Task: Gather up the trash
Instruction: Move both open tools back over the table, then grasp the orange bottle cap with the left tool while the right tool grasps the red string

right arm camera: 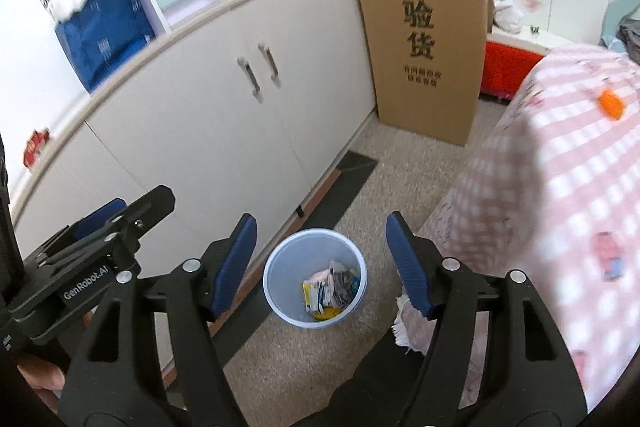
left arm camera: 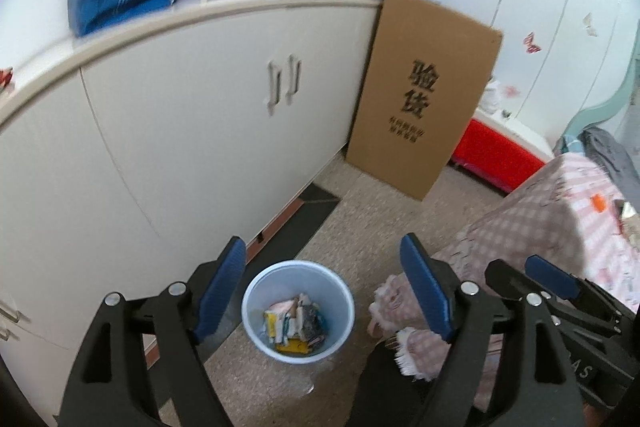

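I see a pale blue bin (right arm camera: 315, 281), pink-and-white checked bedcover (right arm camera: 560, 187), brown cardboard box (right arm camera: 424, 39) with black characters, cream cabinet doors (right arm camera: 224, 131), my blue pads (right arm camera: 236, 263)

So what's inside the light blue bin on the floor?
The bin holds a loose heap of crumpled wrappers and paper scraps, yellow, pink and white among them. Whatever lies under that heap is covered, and the bin's bottom shows only at the edges.

Cardboard box (left arm camera: 424, 95) beside white cabinet (left arm camera: 192, 131)
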The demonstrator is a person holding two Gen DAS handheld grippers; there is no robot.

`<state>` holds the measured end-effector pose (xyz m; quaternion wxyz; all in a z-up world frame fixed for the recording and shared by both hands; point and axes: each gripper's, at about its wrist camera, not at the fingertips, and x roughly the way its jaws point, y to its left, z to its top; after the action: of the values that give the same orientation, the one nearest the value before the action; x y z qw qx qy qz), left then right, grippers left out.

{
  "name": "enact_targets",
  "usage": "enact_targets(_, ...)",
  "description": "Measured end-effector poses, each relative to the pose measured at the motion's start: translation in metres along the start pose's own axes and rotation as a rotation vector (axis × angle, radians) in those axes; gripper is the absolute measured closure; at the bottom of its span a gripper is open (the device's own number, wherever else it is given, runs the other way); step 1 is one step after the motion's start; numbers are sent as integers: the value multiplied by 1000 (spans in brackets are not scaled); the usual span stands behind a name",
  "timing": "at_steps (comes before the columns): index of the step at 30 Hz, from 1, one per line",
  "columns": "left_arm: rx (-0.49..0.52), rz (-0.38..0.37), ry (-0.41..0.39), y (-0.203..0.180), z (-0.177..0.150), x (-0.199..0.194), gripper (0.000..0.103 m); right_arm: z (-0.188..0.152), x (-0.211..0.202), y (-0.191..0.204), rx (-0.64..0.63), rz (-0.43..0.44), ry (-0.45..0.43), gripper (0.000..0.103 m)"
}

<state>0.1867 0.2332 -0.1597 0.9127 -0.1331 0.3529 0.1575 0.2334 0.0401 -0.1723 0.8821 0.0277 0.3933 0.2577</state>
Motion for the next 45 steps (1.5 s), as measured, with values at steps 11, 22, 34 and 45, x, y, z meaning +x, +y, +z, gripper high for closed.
enact_targets(11, 107, -110, -96, -94, 17, -51, 23, 22, -96, -62, 54, -83, -145, 36)
enact_targets(22, 413, -278, 9, -240, 6, -27, 23, 14, -142, -198, 180, -245, -117, 36)
enact_targets(34, 625, -301, 52, -331, -3, 26, 33, 14, -110, -283, 235, -289, 26, 45)
enact_targets(45, 702, -318, 116, -363, 7, 64, 42, 45, -81, -295, 154, -367, 38, 59)
